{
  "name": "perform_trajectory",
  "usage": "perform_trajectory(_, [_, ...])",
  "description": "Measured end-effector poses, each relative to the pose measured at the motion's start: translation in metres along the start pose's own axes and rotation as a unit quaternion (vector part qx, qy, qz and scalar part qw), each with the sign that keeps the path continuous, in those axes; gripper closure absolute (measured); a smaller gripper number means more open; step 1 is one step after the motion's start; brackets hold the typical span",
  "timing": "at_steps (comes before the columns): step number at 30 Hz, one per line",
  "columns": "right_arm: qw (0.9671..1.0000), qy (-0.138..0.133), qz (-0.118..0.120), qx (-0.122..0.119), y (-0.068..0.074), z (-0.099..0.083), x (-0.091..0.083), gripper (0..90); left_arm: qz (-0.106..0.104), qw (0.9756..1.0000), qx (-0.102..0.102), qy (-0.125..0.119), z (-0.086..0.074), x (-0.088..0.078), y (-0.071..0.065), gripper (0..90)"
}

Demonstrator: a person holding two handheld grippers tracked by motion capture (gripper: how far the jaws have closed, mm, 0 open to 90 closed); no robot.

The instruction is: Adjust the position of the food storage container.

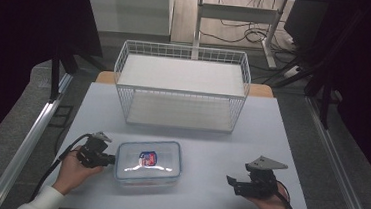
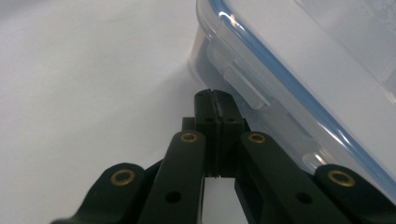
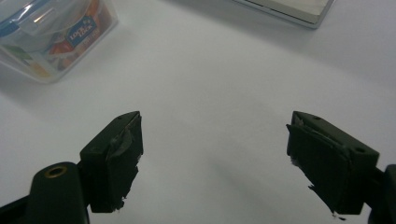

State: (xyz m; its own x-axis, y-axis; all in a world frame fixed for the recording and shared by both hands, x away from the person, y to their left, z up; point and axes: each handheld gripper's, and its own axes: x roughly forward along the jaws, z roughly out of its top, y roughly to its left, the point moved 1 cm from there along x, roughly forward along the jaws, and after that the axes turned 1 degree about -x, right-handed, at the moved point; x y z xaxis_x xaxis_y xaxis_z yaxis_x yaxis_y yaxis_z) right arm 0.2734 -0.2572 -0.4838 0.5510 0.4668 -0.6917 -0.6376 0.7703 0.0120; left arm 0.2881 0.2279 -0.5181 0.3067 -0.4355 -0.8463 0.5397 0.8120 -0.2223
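Care at the left end of the clear food container (image 1: pixel 148 162) is what we judge this step needs: from the high view, we see it lying on the near part of the white table (image 1: pixel 211 136), left of centre, its long axis running left to right and its blue-sealed lid facing up, with the wire shelf rack (image 1: pixel 182 85) well beyond it. Our left gripper (image 1: pixel 110 159) sits at the container's left short side, and we would keep it low and level so the tip meets the latch rather than shoving the box. In the left gripper view, our jaws are pressed together with nothing between them, their tip just beside the clear side latch (image 2: pixel 246 86) under the blue seal (image 2: pixel 280 70); whether they touch it we cannot tell. In the right gripper view, our right gripper (image 3: pixel 215 149) stands wide open and empty over bare table, the container (image 3: pixel 56 32) off at far left; we could use it to steady the right end.
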Motion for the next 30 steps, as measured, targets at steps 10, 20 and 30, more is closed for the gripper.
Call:
perform_trajectory(10, [1.0000,0.000,0.002,0.000,0.000,0.000,-0.001,18.8,-0.021,0.9998,0.000,-0.002,0.017,0.013,-0.011,90.0])
perform_trajectory(20, [1.0000,0.001,0.002,0.000,-0.001,0.000,0.000,18.8,-0.036,0.9993,0.005,-0.003,0.035,0.026,-0.022,90.0])
perform_trajectory(30, [1.0000,0.003,0.003,0.000,-0.002,-0.001,0.000,18.8,-0.052,0.9986,0.008,0.000,0.044,0.034,-0.033,90.0])
